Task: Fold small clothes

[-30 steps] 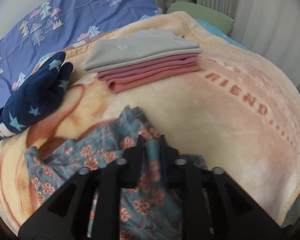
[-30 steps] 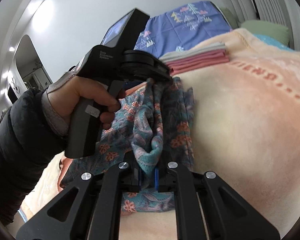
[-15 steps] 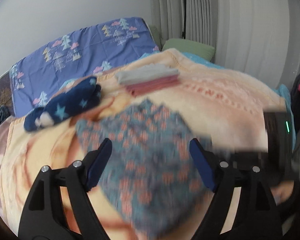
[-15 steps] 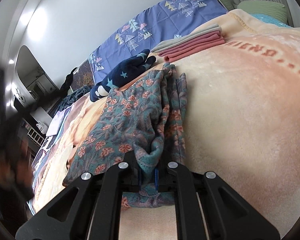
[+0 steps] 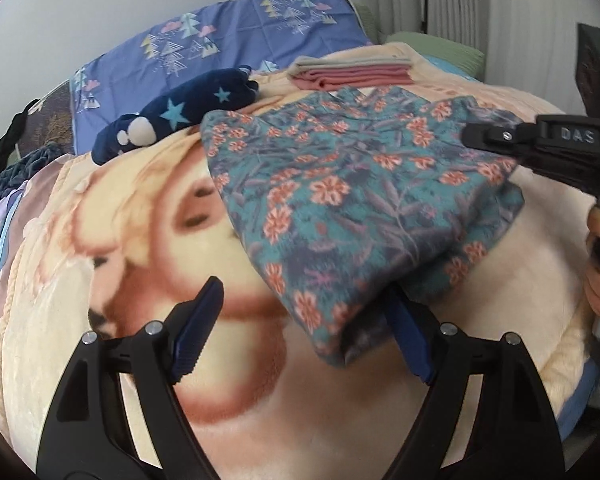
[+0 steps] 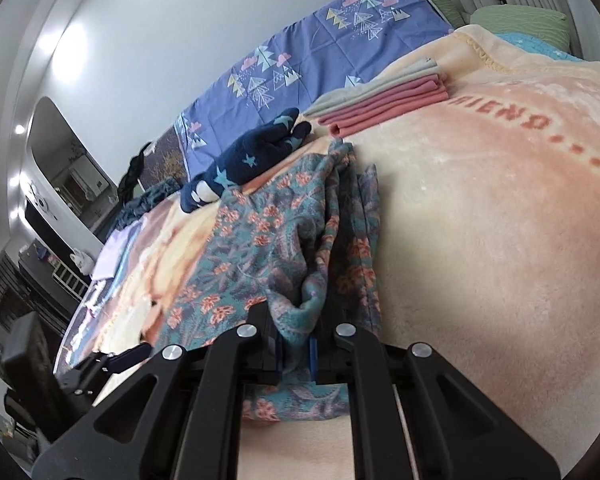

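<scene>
Teal cloth with orange flowers (image 5: 352,200) fills the middle of the left wrist view. It is a small piece of clothing and it lies on a fuzzy peach blanket (image 5: 140,272) with a dog face on it. At the bottom of this view the left gripper (image 5: 300,328) has its two blue pads spread wide and holds nothing. One pad is bare at the lower left, and the other pad is tucked just under the near corner of the cloth. At the right edge the right gripper (image 5: 496,136) pinches the far side of the cloth. In the upper middle a pile of folded clothes (image 5: 352,70), grey on pink, sits near a dark blue plush thing with stars (image 5: 180,112). In the right wrist view the flowered cloth (image 6: 284,240) runs from the bottom middle up toward the middle of the frame. The right gripper (image 6: 296,348) is pressed together on a bunched edge of it at the bottom middle. The folded pile (image 6: 384,104) is in the upper middle, well apart from the cloth. The starry plush thing (image 6: 248,160) is to its left, close to the cloth's far edge. The cloth looks thin, light and floppy, so I think it will sag and slip if it is held in only one spot. A good place to grab is the near corner beside the open left gripper, so both hands can lift one edge and lay it over flat.
</scene>
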Motion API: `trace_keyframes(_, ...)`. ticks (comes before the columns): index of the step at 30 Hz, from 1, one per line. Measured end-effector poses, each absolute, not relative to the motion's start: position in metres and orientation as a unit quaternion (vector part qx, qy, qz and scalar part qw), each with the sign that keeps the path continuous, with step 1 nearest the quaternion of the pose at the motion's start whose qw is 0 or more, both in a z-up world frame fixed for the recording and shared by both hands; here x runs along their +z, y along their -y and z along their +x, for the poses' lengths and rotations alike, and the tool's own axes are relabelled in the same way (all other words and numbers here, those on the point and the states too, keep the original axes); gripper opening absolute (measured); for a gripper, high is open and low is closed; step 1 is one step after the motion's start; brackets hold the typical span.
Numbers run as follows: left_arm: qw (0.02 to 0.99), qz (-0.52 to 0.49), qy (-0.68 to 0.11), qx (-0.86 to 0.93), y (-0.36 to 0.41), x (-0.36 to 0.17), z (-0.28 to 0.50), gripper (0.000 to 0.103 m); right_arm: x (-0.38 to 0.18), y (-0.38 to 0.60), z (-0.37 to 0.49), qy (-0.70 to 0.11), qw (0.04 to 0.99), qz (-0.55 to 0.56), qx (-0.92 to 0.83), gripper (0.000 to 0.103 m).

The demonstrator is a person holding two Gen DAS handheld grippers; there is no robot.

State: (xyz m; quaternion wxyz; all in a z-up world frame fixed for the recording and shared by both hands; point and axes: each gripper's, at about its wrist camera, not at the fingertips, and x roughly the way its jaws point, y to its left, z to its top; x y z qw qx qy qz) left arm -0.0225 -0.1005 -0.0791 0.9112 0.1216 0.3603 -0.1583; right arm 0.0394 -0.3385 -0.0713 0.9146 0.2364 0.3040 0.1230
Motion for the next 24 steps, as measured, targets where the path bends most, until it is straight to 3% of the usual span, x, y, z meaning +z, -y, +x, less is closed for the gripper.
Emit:
trace_keyframes(5,0.917,0.107,-0.366,-0.117,0.078,-0.085,-0.019,0.052,-0.079,0.351,0.037,-0.315,0.91,0.25,0.106,0.008)
trace_keyframes(10,0.91,0.098,-0.385,-0.123,0.067,-0.096,-0.026,0.049,-0.101,0.358,0.035,-0.346,0.893,0.262,0.12,0.009)
trace_keyframes(24,0.902,0.076,-0.392,-0.166,0.061,-0.087,-0.034,0.032,-0.075,0.368,0.015,-0.337,0.906,0.22,0.135,0.008)
